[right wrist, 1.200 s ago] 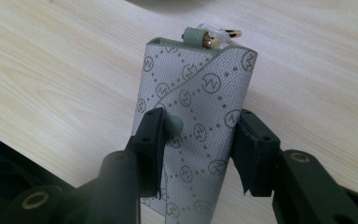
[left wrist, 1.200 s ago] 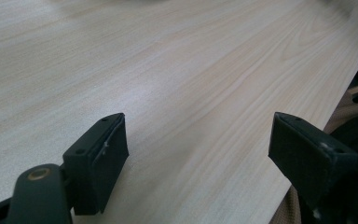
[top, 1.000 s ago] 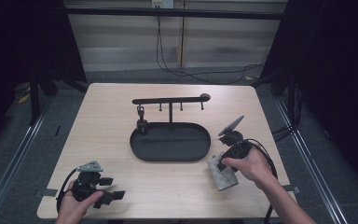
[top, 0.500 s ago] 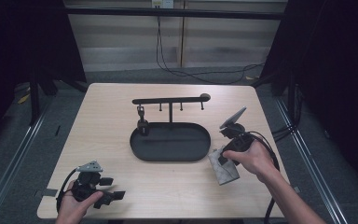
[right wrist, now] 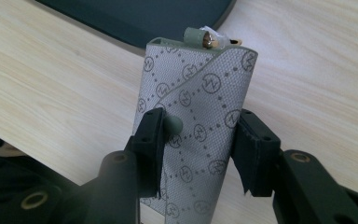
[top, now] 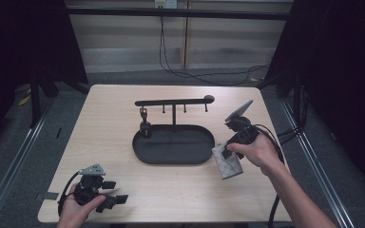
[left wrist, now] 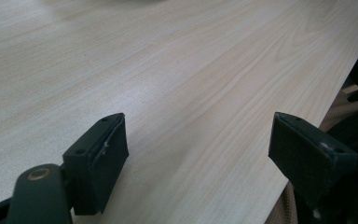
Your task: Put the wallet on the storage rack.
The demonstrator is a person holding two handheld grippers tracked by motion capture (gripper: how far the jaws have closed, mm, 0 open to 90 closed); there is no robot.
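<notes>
At the table's near-left corner, the left gripper (top: 116,199) rests low over the pale wooden table (top: 104,123), its jaws spread wide with nothing between them. In the middle stands a black oval metal tray (top: 173,147) with a black T-shaped hanging rail (top: 173,102) rising at its back edge. Just right of the tray, the right gripper (right wrist: 198,147) is clamped on a grey patterned fabric pouch (right wrist: 193,112), one jaw on each long side. The pouch is near the tray's right end, and something small and brass-tipped pokes from its top.
</notes>
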